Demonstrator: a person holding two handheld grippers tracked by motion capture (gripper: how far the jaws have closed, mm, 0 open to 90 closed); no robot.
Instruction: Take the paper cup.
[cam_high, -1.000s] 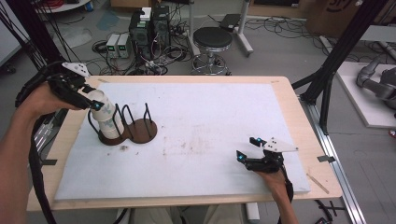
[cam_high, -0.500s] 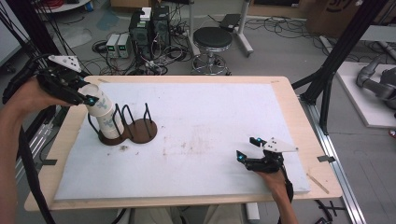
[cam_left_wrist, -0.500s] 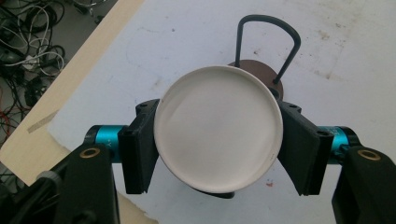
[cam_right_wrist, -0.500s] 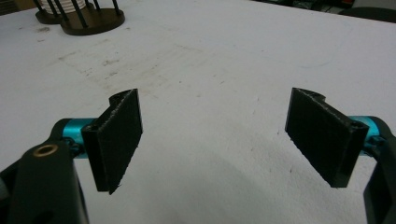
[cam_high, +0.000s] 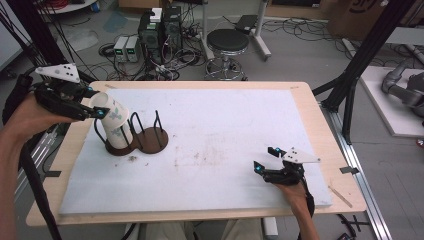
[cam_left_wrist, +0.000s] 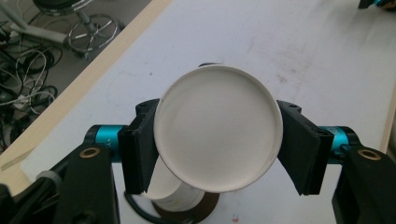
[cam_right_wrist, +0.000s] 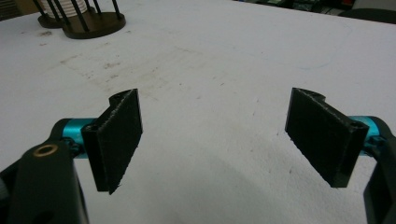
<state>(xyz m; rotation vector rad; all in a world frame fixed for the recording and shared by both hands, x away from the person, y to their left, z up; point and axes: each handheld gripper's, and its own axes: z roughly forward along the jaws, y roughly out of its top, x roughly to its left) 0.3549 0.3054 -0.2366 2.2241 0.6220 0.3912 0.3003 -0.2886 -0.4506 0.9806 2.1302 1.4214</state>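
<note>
From the high view, your left claw (cam_high: 92, 107) is clamped on the top of a white paper cup (cam_high: 114, 125) that leans in the left ring of the dark wire rack (cam_high: 145, 137). The cup's long axis tilts up and away from the rack, toward your left hand, with its foot down in that ring. Your right claw (cam_high: 265, 160) rests on the white bench (cam_high: 225, 125), well apart from the rack on its far right, so the left hand is plainly the nearer one.

In the left gripper view the cup's (cam_left_wrist: 218, 127) round end faces you, smooth and matte, pinched between both black ribbed pads (cam_left_wrist: 139, 151); the rack's brown base (cam_left_wrist: 205, 205) peeps out below it (any lift would probably have to follow the cup's tilt).

The right gripper view shows your right claw (cam_right_wrist: 217, 140) standing wide apart with nothing between, the scuffed bench (cam_right_wrist: 224, 60) ahead and the rack (cam_right_wrist: 91, 21) far off at upper left.
</note>
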